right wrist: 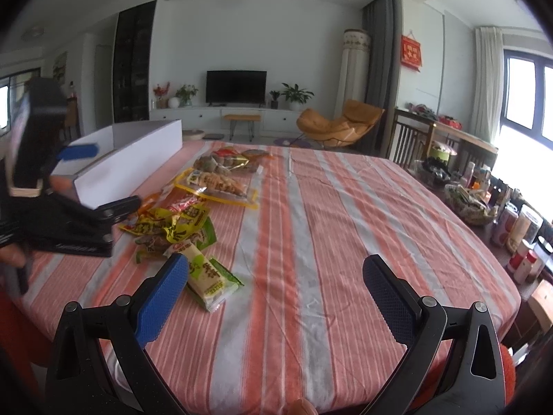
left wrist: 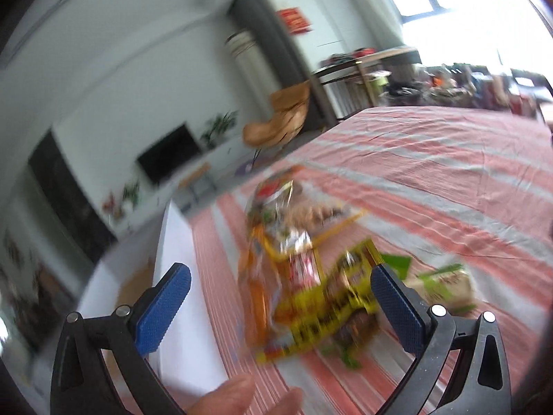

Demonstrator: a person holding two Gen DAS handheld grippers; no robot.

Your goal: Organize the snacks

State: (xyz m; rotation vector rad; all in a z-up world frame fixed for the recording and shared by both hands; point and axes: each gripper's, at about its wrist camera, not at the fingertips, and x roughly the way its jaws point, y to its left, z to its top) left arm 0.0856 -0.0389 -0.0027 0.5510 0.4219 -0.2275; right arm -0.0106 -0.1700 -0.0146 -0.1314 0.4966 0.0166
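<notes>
Item: snack packets (right wrist: 193, 207) heaped on striped table (right wrist: 345, 224) beside white box (right wrist: 138, 152); we hold left tool (left wrist: 281, 306) and right tool (right wrist: 273, 297) agape, empty; take 1 packet squarely by its edge.

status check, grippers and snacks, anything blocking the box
Left gripper open, over yellow packet. Right gripper open, empty, beside green-white packet. Snacks loose on striped cloth; white box open, nothing blocking.
</notes>
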